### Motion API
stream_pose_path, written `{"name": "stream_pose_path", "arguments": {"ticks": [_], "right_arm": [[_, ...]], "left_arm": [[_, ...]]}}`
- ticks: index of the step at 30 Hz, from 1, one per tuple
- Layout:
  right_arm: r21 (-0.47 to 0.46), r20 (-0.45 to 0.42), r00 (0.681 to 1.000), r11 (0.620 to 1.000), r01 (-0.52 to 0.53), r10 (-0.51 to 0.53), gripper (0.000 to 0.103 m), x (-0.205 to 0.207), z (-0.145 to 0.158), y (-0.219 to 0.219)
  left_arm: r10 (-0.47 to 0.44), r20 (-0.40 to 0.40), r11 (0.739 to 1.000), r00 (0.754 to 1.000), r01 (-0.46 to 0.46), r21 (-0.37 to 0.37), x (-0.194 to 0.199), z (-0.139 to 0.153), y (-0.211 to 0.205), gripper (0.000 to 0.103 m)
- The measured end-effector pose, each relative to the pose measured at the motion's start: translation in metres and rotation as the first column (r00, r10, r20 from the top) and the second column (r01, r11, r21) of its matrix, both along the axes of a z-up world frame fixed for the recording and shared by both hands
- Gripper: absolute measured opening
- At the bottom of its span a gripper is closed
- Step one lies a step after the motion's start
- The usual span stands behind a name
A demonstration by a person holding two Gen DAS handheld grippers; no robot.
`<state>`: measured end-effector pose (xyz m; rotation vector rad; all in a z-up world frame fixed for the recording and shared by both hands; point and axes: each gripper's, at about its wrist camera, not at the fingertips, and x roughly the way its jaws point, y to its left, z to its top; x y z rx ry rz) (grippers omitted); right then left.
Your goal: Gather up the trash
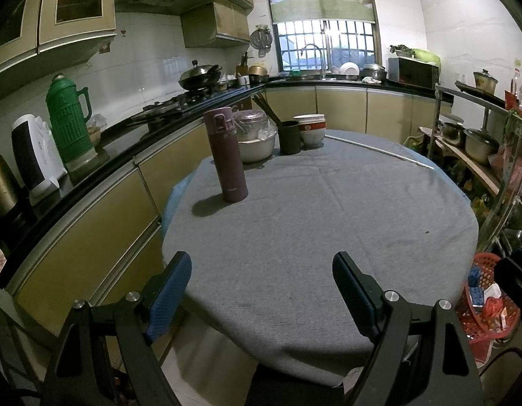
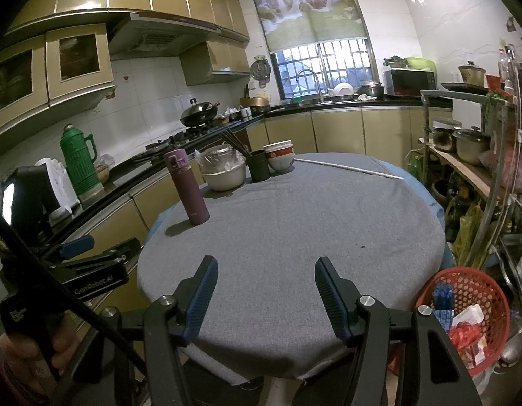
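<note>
Both grippers — left gripper (image 1: pixel 261 291), right gripper (image 2: pixel 266 291) — are held apart, empty; trash is seen in the red basket (image 2: pixel 491 291) right of the fingers — collection judged nearly done.

One purple flask (image 1: pixel 227 155), one dark cup (image 1: pixel 290 137), one red basket (image 2: pixel 463 314).

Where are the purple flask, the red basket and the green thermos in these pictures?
purple flask (image 1: pixel 228 155): left wrist view, middle of its body.
red basket (image 2: pixel 494 291): right wrist view, far rim of the mesh wall.
green thermos (image 1: pixel 68 121): left wrist view, ribbed body.
</note>
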<state>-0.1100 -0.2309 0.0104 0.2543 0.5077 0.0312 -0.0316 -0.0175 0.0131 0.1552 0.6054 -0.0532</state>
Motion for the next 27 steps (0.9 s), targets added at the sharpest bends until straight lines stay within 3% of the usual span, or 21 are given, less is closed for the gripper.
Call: {"name": "stream_pose_path", "arguments": {"ticks": [27], "right_arm": [[0.0, 0.001, 1.0, 1.0, -0.003, 0.003, 0.064, -0.0003, 0.0004, 0.0027]], "left_arm": [[0.004, -0.01, 1.0, 1.0, -0.004, 0.004, 0.0023, 0.0002, 0.0019, 0.086]]}}
